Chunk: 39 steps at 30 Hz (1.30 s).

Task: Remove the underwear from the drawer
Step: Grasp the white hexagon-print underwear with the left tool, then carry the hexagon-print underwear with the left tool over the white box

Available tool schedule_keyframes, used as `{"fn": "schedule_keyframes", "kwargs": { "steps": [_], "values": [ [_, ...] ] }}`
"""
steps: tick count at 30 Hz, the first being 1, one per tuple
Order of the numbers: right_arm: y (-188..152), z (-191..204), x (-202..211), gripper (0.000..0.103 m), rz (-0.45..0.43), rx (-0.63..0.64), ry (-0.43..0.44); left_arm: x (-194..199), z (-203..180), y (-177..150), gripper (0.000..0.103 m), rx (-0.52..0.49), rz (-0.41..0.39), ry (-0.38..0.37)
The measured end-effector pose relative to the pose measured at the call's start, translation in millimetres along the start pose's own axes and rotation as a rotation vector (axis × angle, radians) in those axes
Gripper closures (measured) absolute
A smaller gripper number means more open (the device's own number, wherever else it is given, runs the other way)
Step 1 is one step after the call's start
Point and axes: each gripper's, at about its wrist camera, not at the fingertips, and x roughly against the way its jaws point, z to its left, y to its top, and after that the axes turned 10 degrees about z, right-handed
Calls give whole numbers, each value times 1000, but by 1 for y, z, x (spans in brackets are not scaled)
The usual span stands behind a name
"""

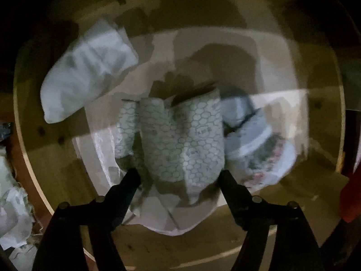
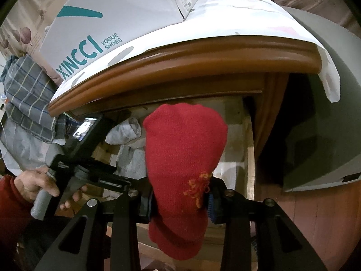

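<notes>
While your left gripper (image 1: 178, 174) hangs over the drawer (image 1: 56, 158), its jaws gape around the honeycomb-print underwear (image 1: 180, 140).
Your right gripper (image 2: 180, 201) has its jaws clamped on a red knit garment (image 2: 182, 149).

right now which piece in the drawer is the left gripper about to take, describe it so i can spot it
Look into the open wooden drawer, at the pile in its middle. The folded garment lies between the open left gripper fingers. Unlike the plain white bundle and floral piece, it has a honeycomb print.
</notes>
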Motion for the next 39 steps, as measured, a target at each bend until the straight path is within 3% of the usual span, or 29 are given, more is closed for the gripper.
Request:
{"fn": "schedule_keyframes", "kwargs": {
  "steps": [2, 4, 6, 9, 15, 16, 28, 34, 39],
  "values": [
    [0, 0, -1, 69, 5, -1, 1, -6, -1, 2, 27, 7, 16, 22],
    [1, 0, -1, 69, 7, -2, 0, -6, -1, 2, 38, 17, 14, 34],
    [1, -1, -2, 69, 9, -5, 1, -4, -3, -1, 56, 19, 7, 29],
    [1, 0, -3, 69, 12, -6, -1, 6, 7, -8, 70, 29, -1, 8],
    [1, 0, -6, 69, 23, -8, -9, 16, 5, -28, 72, 38, -25, 32],
    [1, 0, -7, 69, 11, -7, 47, 19, 5, -32, 72, 40, -37, 27],
    [-2, -1, -11, 70, 16, 3, -23, 61, -5, -98, 72, 26, -144, 38],
    [-4, 0, -12, 70, 16, 13, -50, 85, -1, -112, 72, 20, -213, 73],
    [-5, 0, -11, 70, 14, 7, -54, 107, 0, -137, 73, 12, -272, 53]
  ]
}}
